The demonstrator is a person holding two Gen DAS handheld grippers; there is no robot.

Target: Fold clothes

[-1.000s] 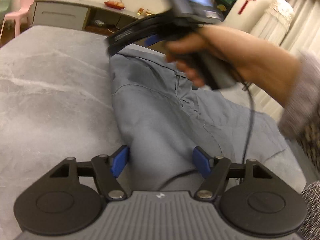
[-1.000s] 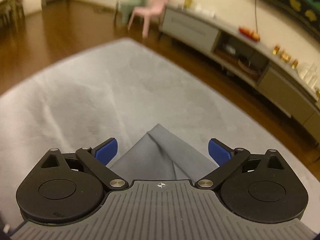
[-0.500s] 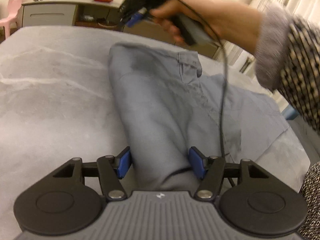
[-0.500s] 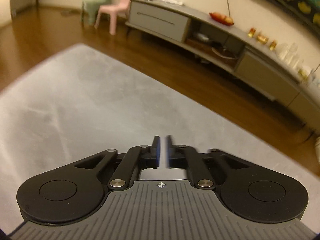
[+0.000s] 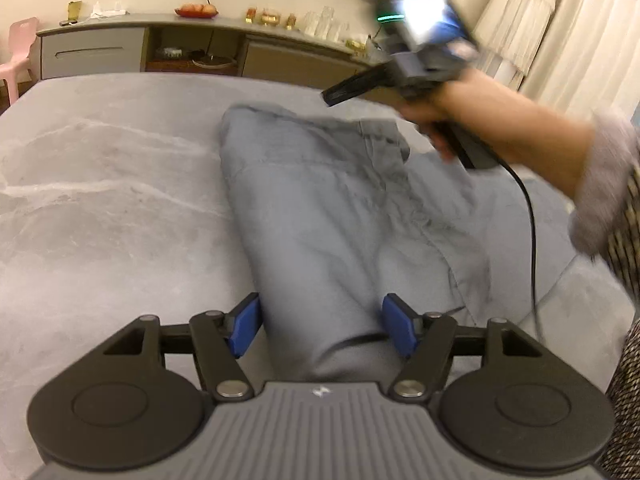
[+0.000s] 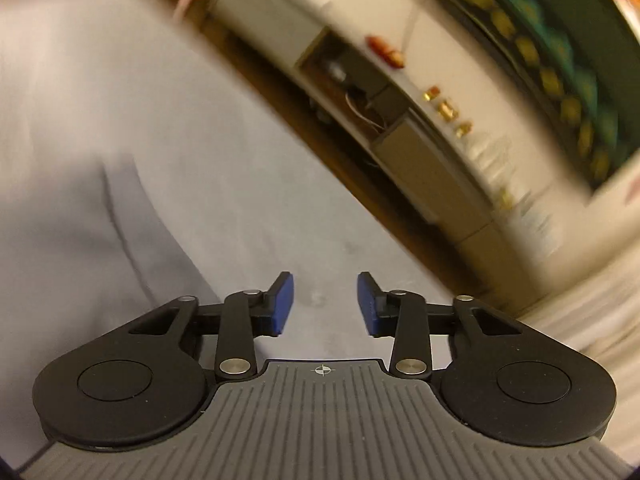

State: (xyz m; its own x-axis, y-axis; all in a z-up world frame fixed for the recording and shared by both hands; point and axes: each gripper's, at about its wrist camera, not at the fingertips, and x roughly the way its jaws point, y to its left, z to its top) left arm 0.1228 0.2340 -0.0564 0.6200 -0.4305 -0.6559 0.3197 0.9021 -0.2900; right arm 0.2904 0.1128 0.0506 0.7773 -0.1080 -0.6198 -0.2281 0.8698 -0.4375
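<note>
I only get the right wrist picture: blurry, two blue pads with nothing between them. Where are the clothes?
Observer: A grey garment lies spread on the grey surface, in the left wrist view.
Operator: Is anything holding it?
Observer: The left gripper has the near end bunched between its blue pads.
Operator: And where is my gripper?
Observer: The right gripper, in a person's hand, hangs above the garment's far end, not touching it.
</note>
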